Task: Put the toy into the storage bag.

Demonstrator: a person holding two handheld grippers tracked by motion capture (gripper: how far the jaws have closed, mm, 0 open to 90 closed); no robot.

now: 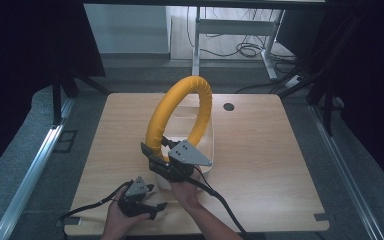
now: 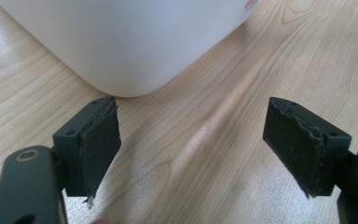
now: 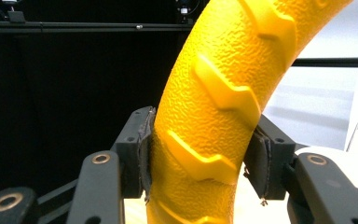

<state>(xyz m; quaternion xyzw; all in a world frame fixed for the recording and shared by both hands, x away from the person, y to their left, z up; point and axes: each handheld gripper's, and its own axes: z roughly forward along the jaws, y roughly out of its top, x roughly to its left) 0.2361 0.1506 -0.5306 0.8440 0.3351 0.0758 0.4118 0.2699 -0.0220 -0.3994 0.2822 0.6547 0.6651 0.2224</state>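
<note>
yellow ring (image 3: 219, 116) — right gripper's (image 3: 200, 158) clamp

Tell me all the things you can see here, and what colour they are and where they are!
Ring: one, yellow, bumpy ridges, standing upright above the white tub, pinched by the right gripper.
Tub: one, white, middle of the table.
Table: one, light wood.
Round hole: one, dark, far side of the tabletop.
Desk frame: one, white, on the floor behind, cables beside it.
Right gripper: one, black, shut on the ring.
Left gripper: one, black, jaws open near the tub's corner.
</note>
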